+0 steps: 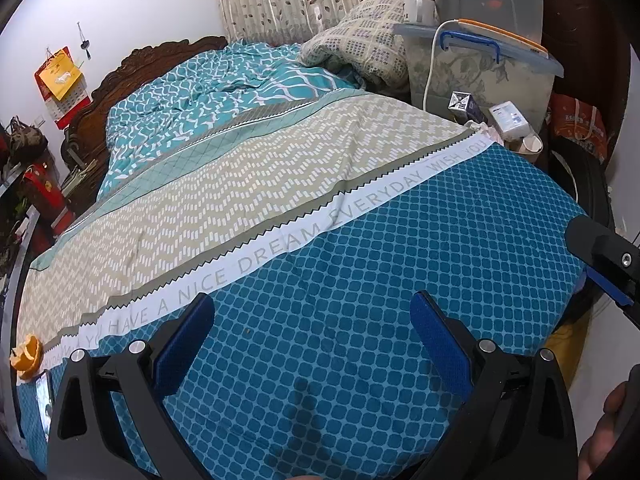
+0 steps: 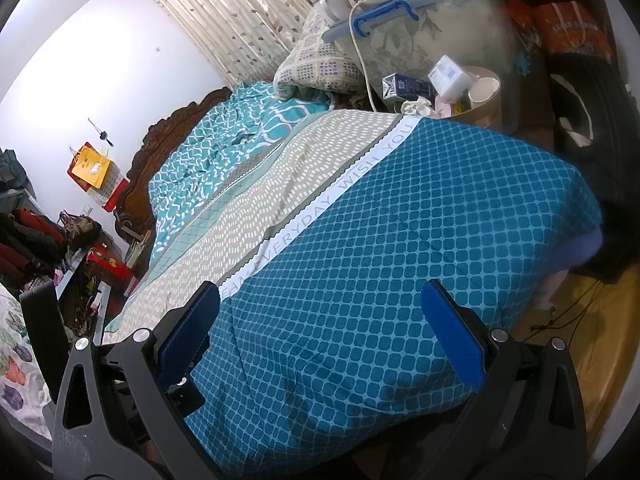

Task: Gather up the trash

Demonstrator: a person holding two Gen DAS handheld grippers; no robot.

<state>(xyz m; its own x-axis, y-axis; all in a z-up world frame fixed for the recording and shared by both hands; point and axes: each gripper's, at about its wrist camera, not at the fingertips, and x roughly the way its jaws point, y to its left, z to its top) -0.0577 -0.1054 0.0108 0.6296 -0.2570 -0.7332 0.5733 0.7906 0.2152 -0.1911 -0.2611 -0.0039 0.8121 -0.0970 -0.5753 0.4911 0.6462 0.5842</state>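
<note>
An orange peel (image 1: 27, 354) lies on the bed's white text band at the far left edge, left of my left gripper (image 1: 312, 300). That gripper hovers open over the blue patterned sheet (image 1: 360, 280), with nothing between its fingers. At the bed's far right corner sit a small carton (image 1: 464, 103), a white box (image 1: 509, 118) and a paper cup (image 1: 532, 144). My right gripper (image 2: 320, 292) is open and empty above the blue sheet (image 2: 400, 220). Far ahead of it are the carton (image 2: 404, 86), a crumpled tissue (image 2: 416, 107) and the cup (image 2: 484, 88).
A clear storage box (image 2: 420, 36) with a blue handle and a white cable stands behind the carton. A folded quilt (image 1: 360, 36) lies at the head of the bed by the curtain. A shiny flat object (image 1: 43, 396) lies below the peel. A dark wheel (image 2: 580, 100) stands right of the bed.
</note>
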